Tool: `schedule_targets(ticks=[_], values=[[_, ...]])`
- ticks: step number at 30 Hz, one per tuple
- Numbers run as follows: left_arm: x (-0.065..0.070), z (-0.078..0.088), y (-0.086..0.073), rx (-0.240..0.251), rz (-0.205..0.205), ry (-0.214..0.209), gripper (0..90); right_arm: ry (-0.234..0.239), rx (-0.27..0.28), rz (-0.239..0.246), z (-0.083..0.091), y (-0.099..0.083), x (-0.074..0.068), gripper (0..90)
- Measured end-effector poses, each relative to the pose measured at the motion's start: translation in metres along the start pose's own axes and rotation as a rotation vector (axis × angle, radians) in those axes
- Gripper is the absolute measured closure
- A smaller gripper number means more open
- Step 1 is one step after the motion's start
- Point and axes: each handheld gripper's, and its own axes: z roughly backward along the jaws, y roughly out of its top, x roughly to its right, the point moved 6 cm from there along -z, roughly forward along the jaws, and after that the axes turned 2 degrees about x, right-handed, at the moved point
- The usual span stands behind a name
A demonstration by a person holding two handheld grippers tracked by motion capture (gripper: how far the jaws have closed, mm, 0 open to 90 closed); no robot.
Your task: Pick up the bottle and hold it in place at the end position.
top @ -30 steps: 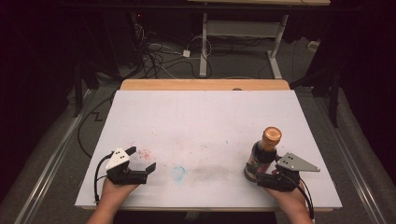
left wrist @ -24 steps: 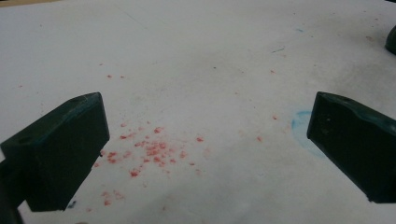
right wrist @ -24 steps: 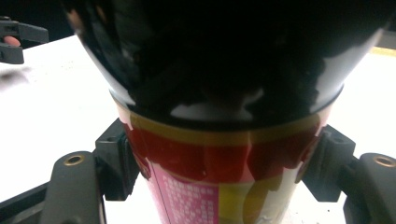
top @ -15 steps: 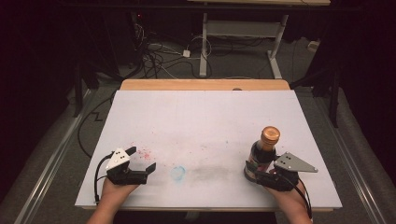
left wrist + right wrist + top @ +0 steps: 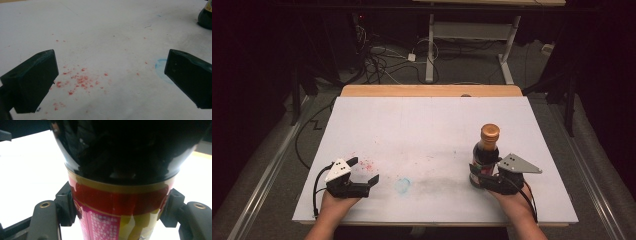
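Risk sits with the dark sauce bottle point(image 5: 485, 157), upright at four o'clock on the worktop point(image 5: 427, 130): the right claw point(image 5: 484, 179), which has just been closing, pinches only its low label, so it may tip if lifted. Left claw point(image 5: 363, 171) stands spread and empty.

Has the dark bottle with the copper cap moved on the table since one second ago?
Yes. The bottle, clamped in the right gripper, has shifted slightly left, toward the blue ring stain, and away from the table's right edge.
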Motion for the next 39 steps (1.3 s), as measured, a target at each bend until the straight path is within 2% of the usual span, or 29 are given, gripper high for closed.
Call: schedule_targets(ticks=[7,10,15,18,21,32,39], values=[[0.000,0.000,0.000,0.000,0.003,-0.001,0.0,0.011,0.026,-0.016,-0.019,0.019,0.002,32.5],[0.000,0.000,0.000,0.000,0.003,-0.001,0.0,0.014,0.035,0.006,-0.030,0.026,0.002,32.4],[0.000,0.000,0.000,0.000,-0.001,0.000,0.0,0.032,0.040,-0.021,-0.051,0.036,0.001,32.4],[0.001,0.000,0.000,0.000,-0.005,-0.002,0.0,0.030,0.041,-0.014,-0.064,0.042,0.002,32.4],[0.000,0.000,-0.001,-0.003,-0.004,-0.003,0.0,0.037,0.044,-0.027,-0.076,0.045,0.002,32.4],[0.001,0.000,-0.001,-0.003,-0.003,-0.003,0.0,0.077,0.049,0.002,-0.116,0.060,-0.009,32.2],[0.001,0.000,0.000,-0.001,-0.001,-0.007,0.0,0.121,0.052,0.012,-0.139,0.070,-0.018,32.1]])
